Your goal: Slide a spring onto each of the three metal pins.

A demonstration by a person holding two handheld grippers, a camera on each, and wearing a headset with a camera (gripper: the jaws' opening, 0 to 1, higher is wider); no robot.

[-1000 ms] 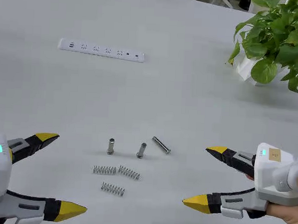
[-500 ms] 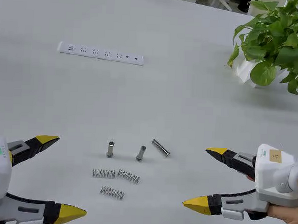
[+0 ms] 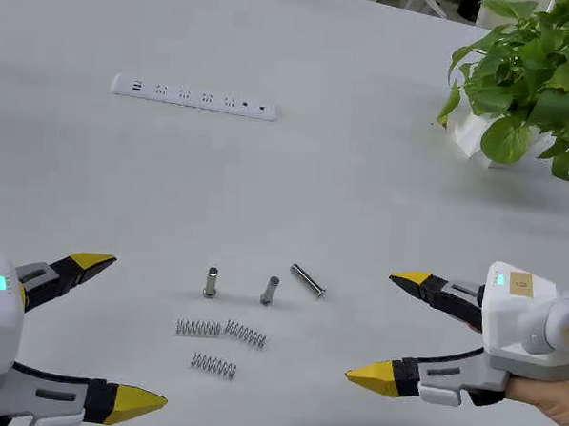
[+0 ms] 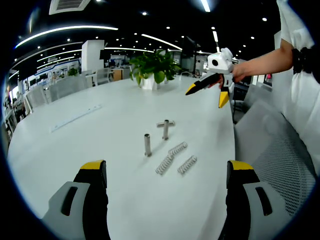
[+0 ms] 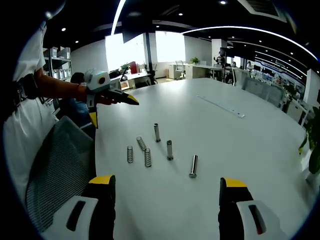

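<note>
Surveying the head view, we find the left gripper (image 3: 114, 330), a white hand-held body with black jaws and yellow tips, at the lower left of the frame, over the white table top (image 3: 362, 188). Its jaws point toward the right of the frame and stand wide apart with nothing between them. The right gripper (image 3: 391, 325), of the same build, sits at the lower right, where a hand (image 3: 553, 406) grasps its body from below. Its jaws point toward the left of the frame, are spread wide, and carry nothing. Both grippers are well apart from the parts, and their tips face each other across them.

Between the grippers, at the lower centre of the frame, we note three short silver metal pins in a row. The left pin (image 3: 210, 282) stands upright with its long axis vertical. The middle pin (image 3: 270, 290) also stands on end, near the first but apart from it. The right pin (image 3: 308, 279) lies flat, and its long axis runs from upper left to lower right.

Below the pins lie three small silver coil springs, all flat on the table and none on a pin. The left spring (image 3: 198, 329) runs straight across the frame. The middle spring (image 3: 246, 334), just beside its right end, slopes slightly down to the right. The lower spring (image 3: 213, 366) lies beneath both with the same slight slope.

A long white power strip (image 3: 193, 97) lies at the upper left. A green leafy plant in a white pot (image 3: 526, 73) stands at the upper right.
</note>
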